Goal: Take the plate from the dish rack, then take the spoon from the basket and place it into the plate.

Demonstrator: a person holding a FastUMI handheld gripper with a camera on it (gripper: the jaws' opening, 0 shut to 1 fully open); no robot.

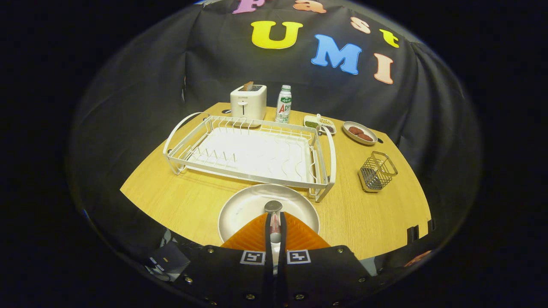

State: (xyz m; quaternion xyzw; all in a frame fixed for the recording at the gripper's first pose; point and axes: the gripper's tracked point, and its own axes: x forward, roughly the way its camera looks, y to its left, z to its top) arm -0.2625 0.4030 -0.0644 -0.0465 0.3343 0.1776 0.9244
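A pale round plate (244, 209) lies flat on the wooden table, just in front of the white dish rack (252, 152), whose tray holds nothing. My gripper (274, 224) hovers over the near part of the plate, shut on the spoon (273, 207). The spoon's handle runs back between my two fingers and its metal bowl sticks out ahead of the fingertips, above the plate's middle. Whether the spoon touches the plate I cannot tell. The wire basket (376, 172) stands to the right of the rack with nothing in it.
At the back of the table stand a white toaster (248, 102) with a slice in it and a small bottle (283, 104). Right of them sit a small divided dish (320, 124) and an oval plate with brown patties (359, 132). The table's front edge lies just under my fingers.
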